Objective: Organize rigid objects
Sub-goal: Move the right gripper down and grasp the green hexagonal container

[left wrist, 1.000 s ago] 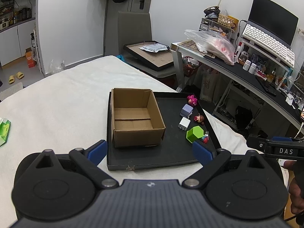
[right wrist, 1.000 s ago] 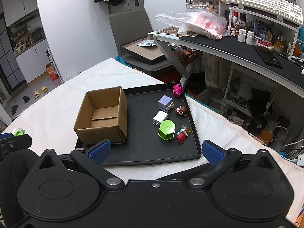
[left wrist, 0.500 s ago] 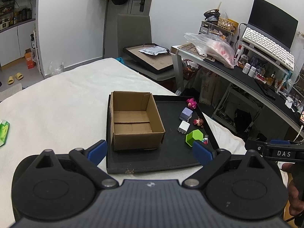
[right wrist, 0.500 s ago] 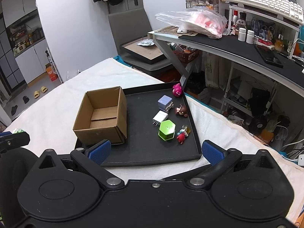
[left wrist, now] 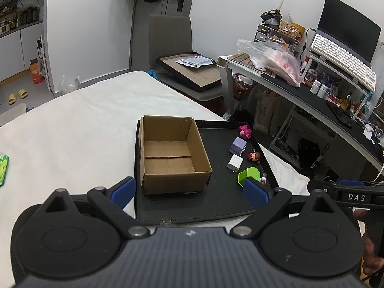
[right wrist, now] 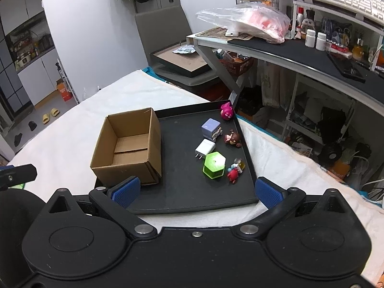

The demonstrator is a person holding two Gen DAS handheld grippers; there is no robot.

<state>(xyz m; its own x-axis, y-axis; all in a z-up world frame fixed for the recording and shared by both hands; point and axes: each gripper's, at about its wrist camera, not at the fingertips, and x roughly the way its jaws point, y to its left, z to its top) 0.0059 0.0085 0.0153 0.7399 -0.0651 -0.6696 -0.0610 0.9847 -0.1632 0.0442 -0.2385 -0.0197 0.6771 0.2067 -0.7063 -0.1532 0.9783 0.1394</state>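
Here, a black tray [right wrist: 242, 200] is lying on a white towel-covered surface [left wrist: 72, 129]. An open cardboard box [right wrist: 129, 148], empty inside, is occupying the tray's left half. The small objects are sitting along the right side: a pink figure [right wrist: 226, 111] at the far corner, then a lavender cube [right wrist: 210, 128], a brown-haired figurine [right wrist: 232, 139], a white charger plug [right wrist: 204, 149], a green hexagonal box [right wrist: 214, 165] and a red and blue figure cluster [right wrist: 234, 170] nearest.

The left gripper [left wrist: 189, 192] and right gripper [right wrist: 195, 192] are both hovering at the tray's near edge, fingers spread wide and holding nothing.

The right wrist view is showing the green box's closed top; the left wrist view is showing it partly hidden behind a blue fingertip [left wrist: 255, 190]. Only the left view is showing a green packet [left wrist: 3, 168] at the far left and a hand [left wrist: 369, 244] on the right gripper's handle.
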